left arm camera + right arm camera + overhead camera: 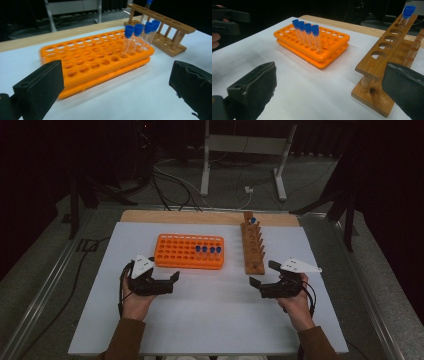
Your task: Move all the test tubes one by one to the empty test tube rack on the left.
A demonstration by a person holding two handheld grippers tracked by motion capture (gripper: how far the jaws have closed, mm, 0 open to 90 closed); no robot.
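We hold our left gripper (pixel 167 281) just in front of the orange rack (pixel 190 251), its jaws spread wide with nothing between them. Four blue-capped tubes (pixel 208 250) stand in a row at the rack's right end. Our right gripper (pixel 261 274) hangs by the near end of the wooden rack (pixel 252 249), its jaws also spread and empty. One blue-capped tube (pixel 253 221) stands at the wooden rack's far end.

Plastic rack (pixel 190 251) sits mid-table (pixel 210 320), four capped tubes (pixel 208 250) standing in a row in its right part. Wooden rack (pixel 252 248) lies just right of it, running near to far, one tube (pixel 252 220) at its far end
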